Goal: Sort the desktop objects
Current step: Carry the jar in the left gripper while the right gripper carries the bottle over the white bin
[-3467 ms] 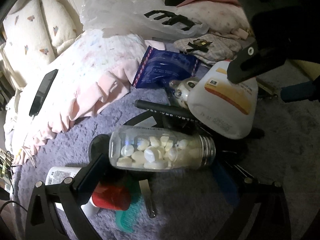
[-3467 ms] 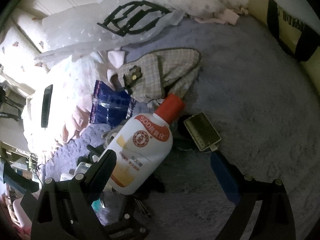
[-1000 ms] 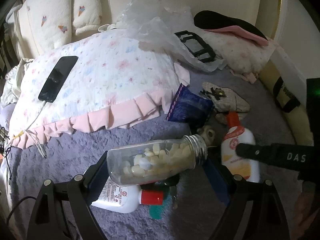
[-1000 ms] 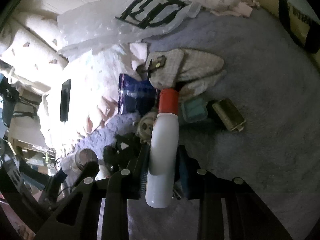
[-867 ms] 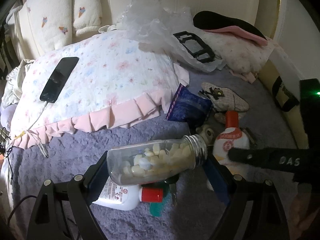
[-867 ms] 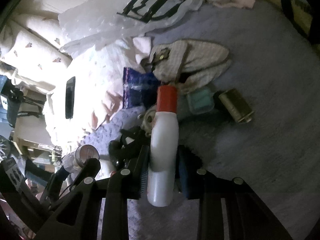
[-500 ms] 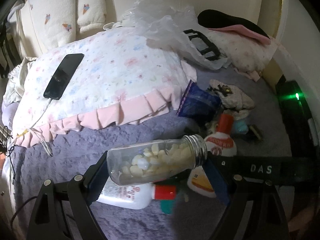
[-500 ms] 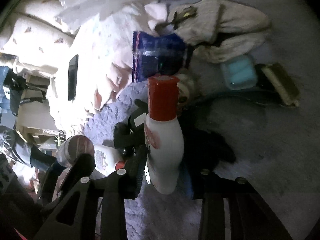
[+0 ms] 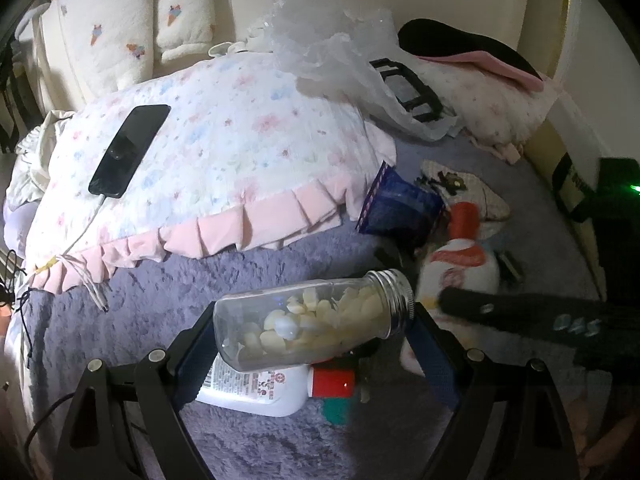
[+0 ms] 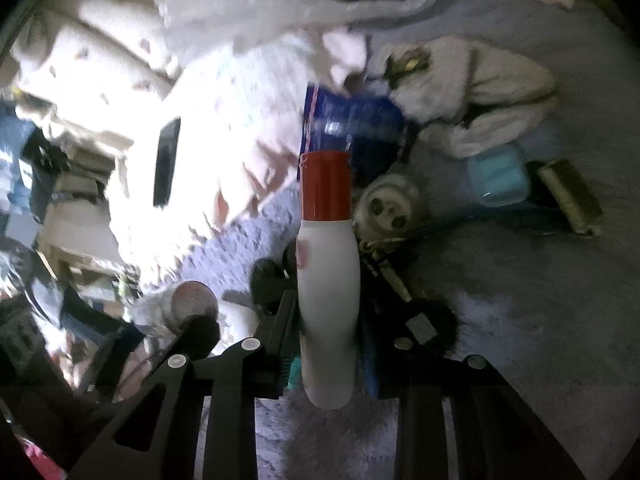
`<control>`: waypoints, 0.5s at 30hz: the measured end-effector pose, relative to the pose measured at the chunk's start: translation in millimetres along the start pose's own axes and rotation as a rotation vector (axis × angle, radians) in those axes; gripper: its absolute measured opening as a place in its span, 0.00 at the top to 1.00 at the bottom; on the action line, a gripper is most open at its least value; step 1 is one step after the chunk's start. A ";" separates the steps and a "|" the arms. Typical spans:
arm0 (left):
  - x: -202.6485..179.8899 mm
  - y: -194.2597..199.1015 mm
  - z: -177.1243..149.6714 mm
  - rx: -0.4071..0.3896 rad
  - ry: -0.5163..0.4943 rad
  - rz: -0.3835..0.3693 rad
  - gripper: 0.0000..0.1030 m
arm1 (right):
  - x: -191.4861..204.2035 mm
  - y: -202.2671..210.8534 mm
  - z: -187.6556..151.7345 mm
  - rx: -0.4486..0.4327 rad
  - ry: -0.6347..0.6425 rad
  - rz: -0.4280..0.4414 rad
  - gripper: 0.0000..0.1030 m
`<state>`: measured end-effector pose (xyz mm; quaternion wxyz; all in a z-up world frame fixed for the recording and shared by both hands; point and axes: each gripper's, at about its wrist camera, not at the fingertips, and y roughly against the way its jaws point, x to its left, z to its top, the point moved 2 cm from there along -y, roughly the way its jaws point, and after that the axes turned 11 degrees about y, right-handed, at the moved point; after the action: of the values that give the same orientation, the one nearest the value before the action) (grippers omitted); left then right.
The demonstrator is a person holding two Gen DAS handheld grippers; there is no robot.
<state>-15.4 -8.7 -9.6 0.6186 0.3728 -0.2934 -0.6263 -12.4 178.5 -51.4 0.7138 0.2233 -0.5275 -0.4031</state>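
Observation:
A clear jar (image 9: 280, 320) of pale tablets with a threaded metal neck lies crosswise between my left gripper's (image 9: 310, 340) pads, held end to end above the purple blanket (image 9: 168, 304). My right gripper (image 10: 326, 320) grips a white bottle (image 10: 326, 264) with a red cap (image 10: 325, 184), cap pointing away; its jaws are closing, pads pressed on the bottle's sides. In the left wrist view that bottle (image 9: 460, 268) hangs right of the jar behind a black right finger (image 9: 540, 320). A second white bottle (image 9: 256, 390) lies on the blanket under the jar.
A floral pillow (image 9: 224, 160) carries a phone (image 9: 130, 148) on a cable. A blue packet (image 9: 400, 208), checked cloth (image 10: 480, 92), pale blue case (image 10: 498, 178), olive box (image 10: 568, 196), round white trinket (image 10: 386, 204) and teal comb (image 9: 336, 410) crowd the blanket. A plastic bag (image 9: 340, 56) lies behind.
The right gripper has carried the white bottle left and closer over the pile, and the bottle has turned in the jaws. The left gripper and jar stay put.

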 end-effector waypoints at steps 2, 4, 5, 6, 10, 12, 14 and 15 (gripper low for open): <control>-3.8 4.0 6.2 -0.001 0.010 -0.006 0.15 | -5.7 14.7 5.2 -0.032 -0.030 0.027 0.72; -10.6 10.0 14.1 -0.013 0.009 -0.014 0.15 | -8.9 26.8 9.8 -0.058 -0.043 0.044 0.72; -14.6 12.9 17.8 -0.020 0.005 -0.014 0.15 | -12.3 36.5 12.7 -0.079 -0.053 0.053 0.72; -19.7 16.2 21.9 -0.028 -0.002 -0.012 0.15 | -13.5 42.1 15.0 -0.092 -0.060 0.059 0.72; -48.9 31.1 40.3 -0.058 -0.033 -0.040 0.15 | -24.8 72.8 23.4 -0.155 -0.083 0.070 0.72; -66.2 36.8 48.0 -0.070 -0.052 -0.063 0.15 | -31.2 90.7 27.8 -0.185 -0.087 0.060 0.72; -90.5 42.9 55.8 -0.083 -0.085 -0.092 0.15 | -36.8 107.0 31.5 -0.210 -0.083 0.050 0.72; -100.2 45.3 58.7 -0.088 -0.098 -0.105 0.15 | -40.8 117.4 33.1 -0.227 -0.085 0.043 0.72</control>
<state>-43.3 82.5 70.7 0.5854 0.3290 -0.2756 -0.6878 -8.2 282.7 23.9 0.7198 0.1124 -0.5131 -0.4539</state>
